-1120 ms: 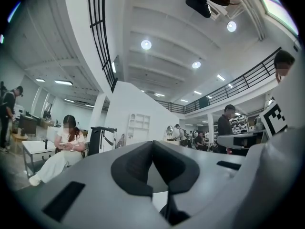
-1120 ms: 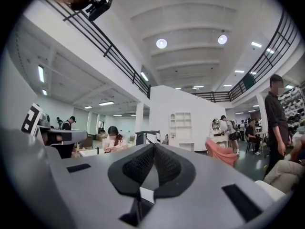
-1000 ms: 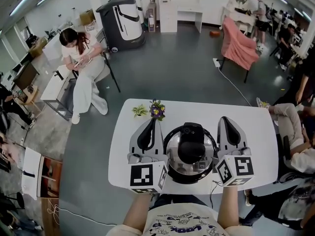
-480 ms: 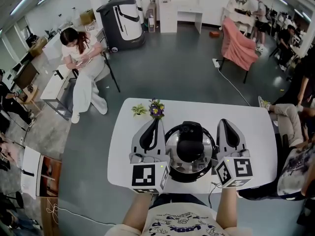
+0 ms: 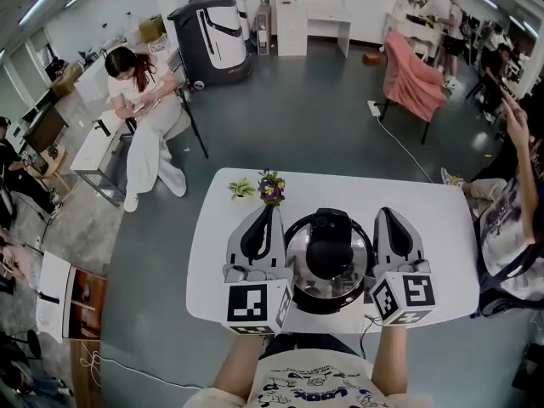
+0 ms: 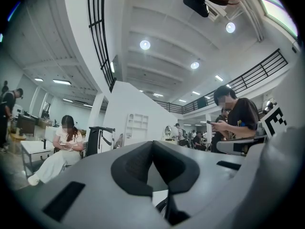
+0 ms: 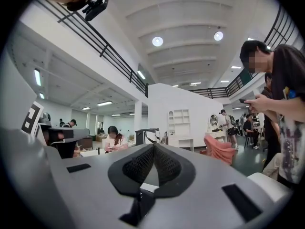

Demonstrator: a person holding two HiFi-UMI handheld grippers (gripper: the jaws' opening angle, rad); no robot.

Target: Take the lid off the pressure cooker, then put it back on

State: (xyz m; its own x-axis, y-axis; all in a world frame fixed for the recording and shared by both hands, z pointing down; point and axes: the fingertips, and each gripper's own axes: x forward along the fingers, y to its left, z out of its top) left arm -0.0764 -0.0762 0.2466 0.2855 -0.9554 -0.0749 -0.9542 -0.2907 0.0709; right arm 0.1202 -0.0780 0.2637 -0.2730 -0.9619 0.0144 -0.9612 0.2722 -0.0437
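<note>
Hardly anything changed at the bench (image 5: 425,219) over the last second. The left gripper (image 5: 266,212) and the right gripper (image 5: 384,212) lay in the same places as before, one on each side of the pressure cooker (image 5: 329,300), just beside it. Both pointed toward the far edge. Each gripper was clenched on nothing: in both gripper views the dark pads met along a single seam with only the room beyond them. The one clear change was off-task. A bystander (image 5: 510,219) at the right end of the bench had shifted and now had an arm raised.

Judgement: the task had not moved forward in this interval. The lid (image 5: 299,266) was seated on the pot. Whether this was the pause before lifting or the rest after replacing could not be told from the layout.

The cooker stood near the middle of the bench, toward its near edge. The lid was a polished metal dome inside a black ring, with a bulky black handle (image 5: 329,249) running across its centre from the far rim. It looked level and fully down. A small pot of flowers (image 5: 270,189) stood at the far edge, apart from the cooker.
</note>
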